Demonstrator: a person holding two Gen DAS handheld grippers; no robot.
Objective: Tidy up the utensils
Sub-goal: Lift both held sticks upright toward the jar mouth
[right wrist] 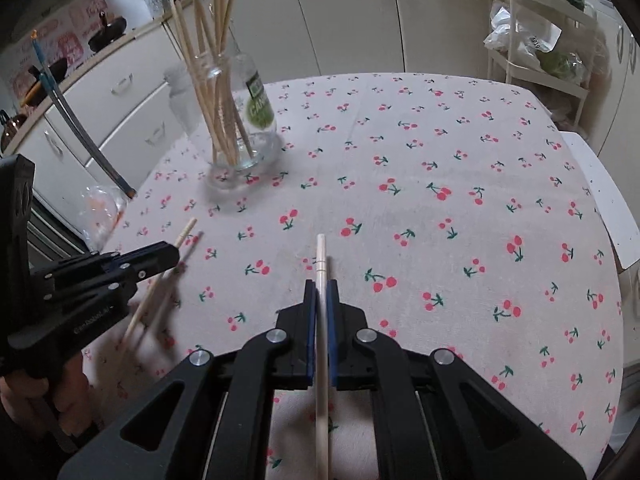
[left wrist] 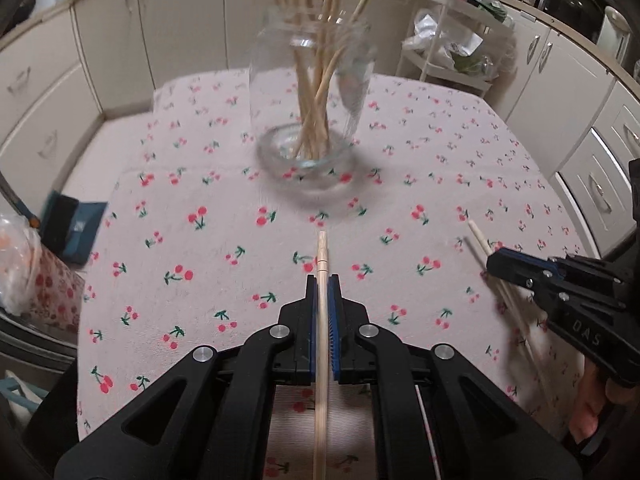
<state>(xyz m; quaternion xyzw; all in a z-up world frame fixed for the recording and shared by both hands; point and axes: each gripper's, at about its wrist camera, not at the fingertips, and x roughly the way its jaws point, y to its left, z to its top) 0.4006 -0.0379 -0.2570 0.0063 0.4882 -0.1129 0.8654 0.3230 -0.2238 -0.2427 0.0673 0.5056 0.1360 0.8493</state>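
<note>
A clear glass jar holding several wooden chopsticks stands on the cherry-print tablecloth, ahead of my left gripper. It also shows at the far left in the right wrist view. My left gripper is shut on a wooden chopstick that points toward the jar. My right gripper is shut on another wooden chopstick. The right gripper shows at the right edge of the left wrist view, with its chopstick. The left gripper shows at the left of the right wrist view.
A teal box and a plastic bag sit at the table's left edge. A white rack with bags stands behind the table. Cabinets surround it.
</note>
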